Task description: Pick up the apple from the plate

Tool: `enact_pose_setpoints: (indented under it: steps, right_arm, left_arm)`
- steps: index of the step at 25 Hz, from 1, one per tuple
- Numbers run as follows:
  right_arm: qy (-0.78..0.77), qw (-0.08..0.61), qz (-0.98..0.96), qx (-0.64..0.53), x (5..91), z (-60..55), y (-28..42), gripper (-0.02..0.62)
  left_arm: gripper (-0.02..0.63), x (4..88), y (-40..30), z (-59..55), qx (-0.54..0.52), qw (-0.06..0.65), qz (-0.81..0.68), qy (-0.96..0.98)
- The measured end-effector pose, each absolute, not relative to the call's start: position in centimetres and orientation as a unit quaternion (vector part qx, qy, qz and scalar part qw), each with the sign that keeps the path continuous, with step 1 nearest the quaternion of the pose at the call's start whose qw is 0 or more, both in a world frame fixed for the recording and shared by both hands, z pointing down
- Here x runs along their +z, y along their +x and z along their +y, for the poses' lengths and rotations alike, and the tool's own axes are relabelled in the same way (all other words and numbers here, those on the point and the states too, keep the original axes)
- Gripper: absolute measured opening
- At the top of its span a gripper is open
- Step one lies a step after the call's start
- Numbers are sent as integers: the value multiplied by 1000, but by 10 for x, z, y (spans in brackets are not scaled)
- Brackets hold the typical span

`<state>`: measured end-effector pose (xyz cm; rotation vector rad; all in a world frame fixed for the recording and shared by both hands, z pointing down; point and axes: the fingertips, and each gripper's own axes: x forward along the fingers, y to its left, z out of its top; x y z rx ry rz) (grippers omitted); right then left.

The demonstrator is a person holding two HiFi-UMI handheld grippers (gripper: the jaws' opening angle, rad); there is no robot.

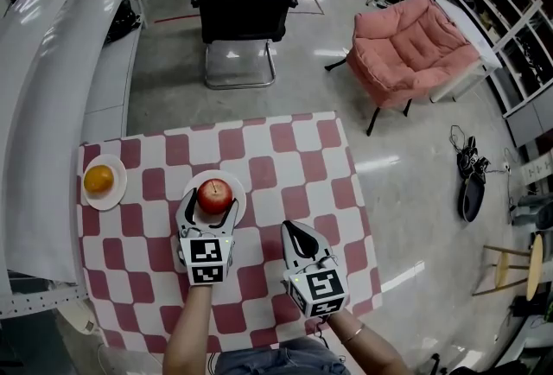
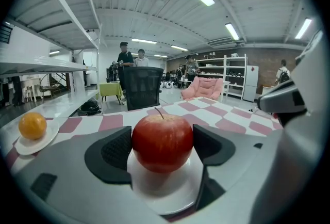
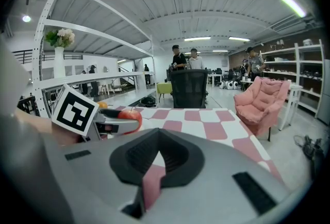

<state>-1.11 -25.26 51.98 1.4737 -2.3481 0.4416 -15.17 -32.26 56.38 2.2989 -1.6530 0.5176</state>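
Checkered table (image 1: 285, 149). Centre-left of the head view, white plate (image 1: 235, 185) holds the apple (image 1: 214, 193). Left gripper (image 1: 209, 209) is nearest and straddles the apple, which sits dead between the jaws. Pads look pressed on both flanks, not lifted. Right gripper (image 1: 296, 235), lower centre, jaws together, empty.

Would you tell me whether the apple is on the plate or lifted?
On the plate: the apple sits on it, left gripper clamped around it.
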Motion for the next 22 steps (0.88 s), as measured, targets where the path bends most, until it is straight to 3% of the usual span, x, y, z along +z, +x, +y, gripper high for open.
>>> enact_pose_setpoints:
  steps: [22]
  right_arm:
    - [519,168,-824,154,520,-253,-12,9]
  left_arm:
    - [364,561,-152,-322,179,118,-565,797]
